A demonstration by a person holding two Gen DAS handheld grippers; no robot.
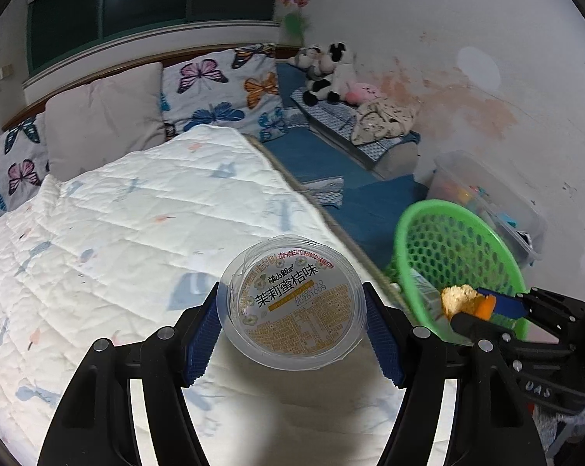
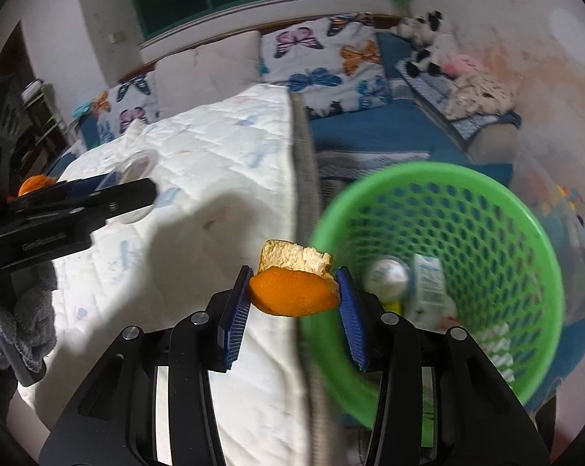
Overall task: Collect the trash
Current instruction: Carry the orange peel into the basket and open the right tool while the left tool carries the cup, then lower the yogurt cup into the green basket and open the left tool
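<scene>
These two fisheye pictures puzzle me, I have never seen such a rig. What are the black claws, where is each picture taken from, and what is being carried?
No robot here: a person holds a two-finger clamp in each hand, and a camera on each clamp looks forward along its fingers.

In the left wrist view, the left gripper is closed on a clear plastic cup with a printed lid, above the white quilt on the bed.

In the right wrist view, the right gripper pinches a piece of orange peel. Beside the bed stands a green mesh basket, which already holds some packaging. Each view also catches the other gripper at its edge.
</scene>
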